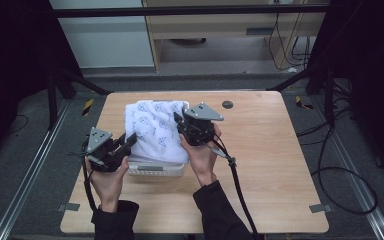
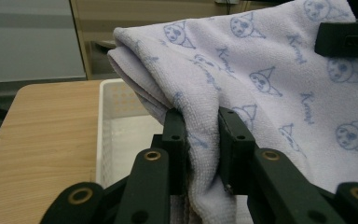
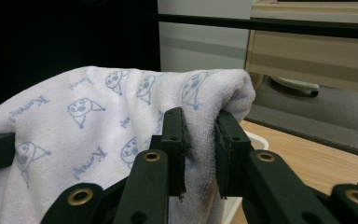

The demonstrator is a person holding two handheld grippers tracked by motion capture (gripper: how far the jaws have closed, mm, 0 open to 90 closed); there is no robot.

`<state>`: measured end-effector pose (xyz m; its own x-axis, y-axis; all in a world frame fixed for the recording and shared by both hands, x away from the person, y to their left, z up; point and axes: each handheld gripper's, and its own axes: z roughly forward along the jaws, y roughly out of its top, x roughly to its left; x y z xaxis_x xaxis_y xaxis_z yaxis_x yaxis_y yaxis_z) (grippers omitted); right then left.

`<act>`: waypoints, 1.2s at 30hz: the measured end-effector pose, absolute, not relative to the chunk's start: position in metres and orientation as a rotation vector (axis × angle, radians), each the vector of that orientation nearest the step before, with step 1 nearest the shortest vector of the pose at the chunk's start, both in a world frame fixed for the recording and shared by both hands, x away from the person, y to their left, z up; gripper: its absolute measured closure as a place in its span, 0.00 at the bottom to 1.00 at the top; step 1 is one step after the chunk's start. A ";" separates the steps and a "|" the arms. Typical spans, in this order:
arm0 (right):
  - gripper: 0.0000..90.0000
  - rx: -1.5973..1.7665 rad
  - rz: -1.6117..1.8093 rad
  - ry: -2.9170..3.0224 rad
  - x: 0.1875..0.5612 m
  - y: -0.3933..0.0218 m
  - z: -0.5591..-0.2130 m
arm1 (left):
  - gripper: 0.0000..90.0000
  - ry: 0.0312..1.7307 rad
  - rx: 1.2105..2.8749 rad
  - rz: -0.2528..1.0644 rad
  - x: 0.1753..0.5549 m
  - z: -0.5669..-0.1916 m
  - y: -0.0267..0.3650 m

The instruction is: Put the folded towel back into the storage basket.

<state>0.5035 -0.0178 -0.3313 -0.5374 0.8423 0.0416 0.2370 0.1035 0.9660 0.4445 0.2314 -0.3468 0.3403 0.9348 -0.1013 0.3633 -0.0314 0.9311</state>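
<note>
Both my left gripper [image 2: 200, 140] and right gripper [image 3: 200, 144] pinch folds of the white terry towel with pale blue cartoon print [image 1: 155, 127], held draped over the white perforated plastic basket [image 1: 156, 169] near table centre; shallow pinches could slip, I judge.

towel [image 2: 270, 70] — repeated pale-blue cursive word, not clearly legible, beside cartoon faces

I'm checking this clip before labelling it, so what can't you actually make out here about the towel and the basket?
- White basket contents: high view, the towel drapes over it.
- Basket floor: left gripper view, cut off by towel and jaws.
- Towel's lower edge: right gripper view, behind the right gripper.
- Dark disc on table: too small to identify.
</note>
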 end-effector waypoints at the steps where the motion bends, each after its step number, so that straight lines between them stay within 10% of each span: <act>1: 0.85 1.049 1.457 1.851 0.505 -0.017 -0.332 | 0.82 1.205 1.597 0.713 0.446 -0.347 0.232; 36: 0.85 1.087 1.389 1.909 0.549 0.016 -0.364 | 0.82 1.313 1.631 0.685 0.495 -0.382 0.250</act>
<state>0.5491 0.0155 -0.3640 -0.5321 0.8460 0.0354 0.2943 0.1455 0.9446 0.4949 0.2498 -0.3816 0.2812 0.9528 -0.1145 0.4509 -0.0259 0.8922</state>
